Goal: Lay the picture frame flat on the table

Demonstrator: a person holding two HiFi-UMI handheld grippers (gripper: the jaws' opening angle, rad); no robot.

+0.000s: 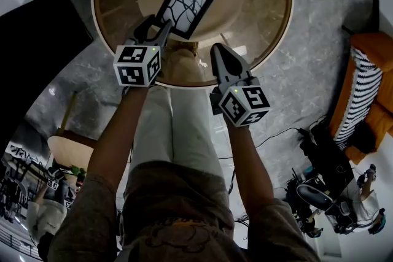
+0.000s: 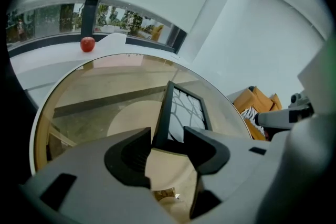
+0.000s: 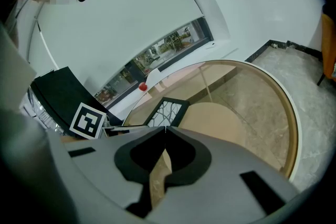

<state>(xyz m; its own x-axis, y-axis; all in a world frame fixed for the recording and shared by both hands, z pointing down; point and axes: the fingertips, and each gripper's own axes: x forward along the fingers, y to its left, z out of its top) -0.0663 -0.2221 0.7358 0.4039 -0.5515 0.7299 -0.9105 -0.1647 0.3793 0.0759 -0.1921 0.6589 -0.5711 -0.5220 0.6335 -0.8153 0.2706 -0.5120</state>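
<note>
Okay, head view: the picture frame (image 1: pixel 185 5) is on the round glass table (image 1: pixel 270 40), near its middle, and from above it looks flat or close to it. My left tongs (image 1: pixel 158 27) are at the frame's near corner. My right tongs (image 1: pixel 219 53) are off to the side over the table's near edge, apart from the frame. Left gripper view: the left tongs (image 2: pixel 168 137) have their jaws wide apart with the frame's (image 2: pixel 186 113) near corner between them, pads not pressing, so nothing is gripped. The low angle leaves me unsure the far edge is fully down. Right gripper view: the right tongs (image 3: pixel 166 129) have their jaws together tip to tip with nothing between. The frame (image 3: pixel 167 111) lies ahead on the glass and looks flat. My read is the laying-down is about done and the step is a clean let-go. I'd draw the left tongs straight back and a little up with the jaws wide, so no pad drags the corner across the slick glass, and leave the right tongs out of it.
</note>
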